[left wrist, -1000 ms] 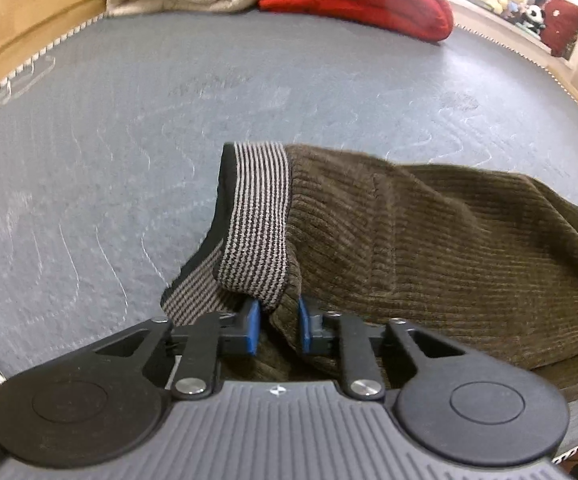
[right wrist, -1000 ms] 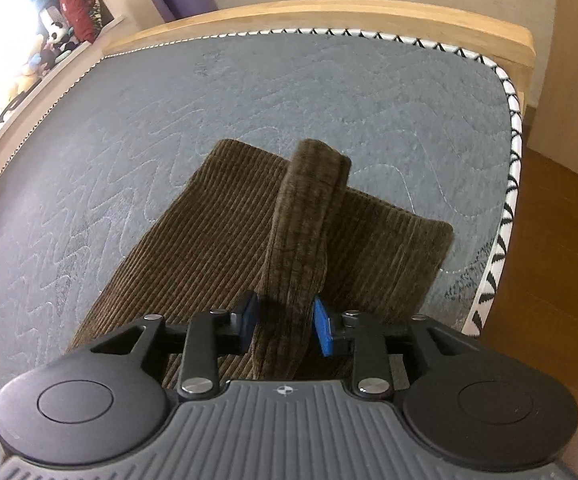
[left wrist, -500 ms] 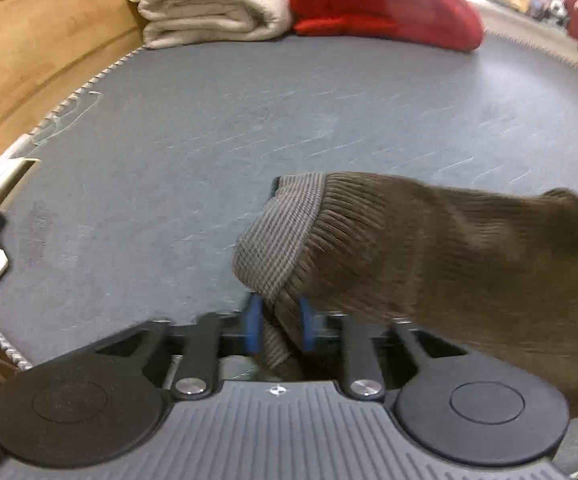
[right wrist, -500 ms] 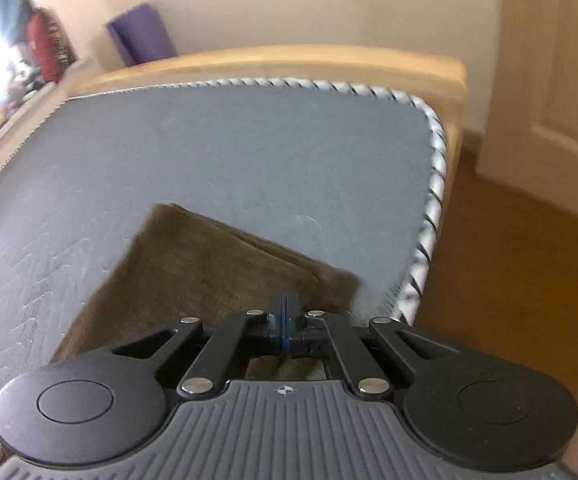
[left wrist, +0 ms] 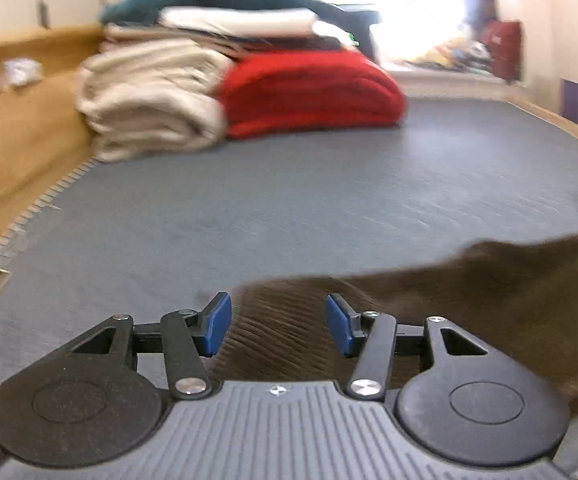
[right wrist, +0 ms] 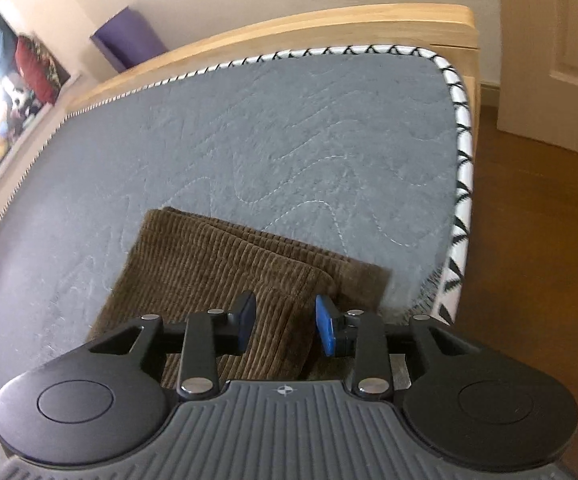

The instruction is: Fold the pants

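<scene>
The brown corduroy pants [left wrist: 489, 300] lie folded on the grey quilted mattress [left wrist: 289, 200]. In the left wrist view they spread from under the fingers to the right, blurred. My left gripper [left wrist: 278, 322] hangs just above them. Its jaws are opening and the blue pads [left wrist: 217, 324] press on nothing. In the right wrist view the pants [right wrist: 209, 260] lie near the mattress corner. My right gripper [right wrist: 285, 322] is over a raised fold of the cloth. Its jaws are also opening, and the fold lies loose between the pads.
At the far end of the bed, folded cream [left wrist: 149, 96], red [left wrist: 309, 92], white and teal laundry is stacked. A wooden bed frame [right wrist: 329, 28] surrounds the mattress. Past the black-and-white piping [right wrist: 461, 160] the wooden floor [right wrist: 537, 240] drops away, with a door [right wrist: 561, 40] beyond.
The left gripper has let go of the striped waistband, lifted and tipped up toward the laundry stack. The right gripper dropped its cloth strip, shut empty, then opened over the flattened fold.
</scene>
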The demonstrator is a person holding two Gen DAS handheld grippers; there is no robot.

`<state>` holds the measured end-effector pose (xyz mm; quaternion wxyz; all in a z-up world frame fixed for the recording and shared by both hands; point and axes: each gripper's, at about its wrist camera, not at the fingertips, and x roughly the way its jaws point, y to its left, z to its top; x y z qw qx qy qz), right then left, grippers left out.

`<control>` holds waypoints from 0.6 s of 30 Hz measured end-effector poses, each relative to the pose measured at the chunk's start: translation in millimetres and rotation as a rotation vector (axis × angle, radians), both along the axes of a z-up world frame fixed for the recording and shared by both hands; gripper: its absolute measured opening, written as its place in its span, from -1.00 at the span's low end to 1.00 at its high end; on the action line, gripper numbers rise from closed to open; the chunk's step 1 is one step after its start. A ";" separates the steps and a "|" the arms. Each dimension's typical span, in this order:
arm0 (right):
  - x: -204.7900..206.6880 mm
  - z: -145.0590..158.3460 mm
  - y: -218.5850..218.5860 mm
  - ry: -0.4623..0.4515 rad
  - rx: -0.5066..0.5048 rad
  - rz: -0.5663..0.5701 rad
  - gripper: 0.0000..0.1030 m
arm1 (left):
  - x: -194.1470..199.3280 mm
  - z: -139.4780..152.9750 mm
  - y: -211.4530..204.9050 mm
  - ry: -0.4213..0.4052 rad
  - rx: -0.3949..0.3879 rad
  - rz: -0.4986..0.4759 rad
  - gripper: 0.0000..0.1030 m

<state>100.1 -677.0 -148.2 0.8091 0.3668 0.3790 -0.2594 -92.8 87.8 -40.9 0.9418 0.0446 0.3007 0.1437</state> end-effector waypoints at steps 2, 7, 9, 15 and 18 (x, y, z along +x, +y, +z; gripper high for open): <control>8.0 -1.7 2.8 -0.007 -0.015 0.055 -0.73 | 4.0 -6.1 -2.6 0.029 -0.065 -0.057 0.13; -2.0 25.7 3.3 -0.035 -0.151 -0.039 -0.91 | 17.1 -18.6 -6.8 0.080 -0.122 -0.128 0.12; -3.9 28.5 1.1 -0.014 -0.181 -0.051 -0.91 | 23.9 -24.8 -6.2 0.114 -0.128 -0.142 0.12; -15.3 0.4 -16.7 0.115 -0.065 -0.109 -0.87 | 43.8 -69.8 5.4 0.380 -0.072 -0.072 0.13; -27.2 12.9 -25.8 0.009 -0.050 -0.154 -0.64 | 46.4 -69.9 11.5 0.380 -0.096 -0.062 0.13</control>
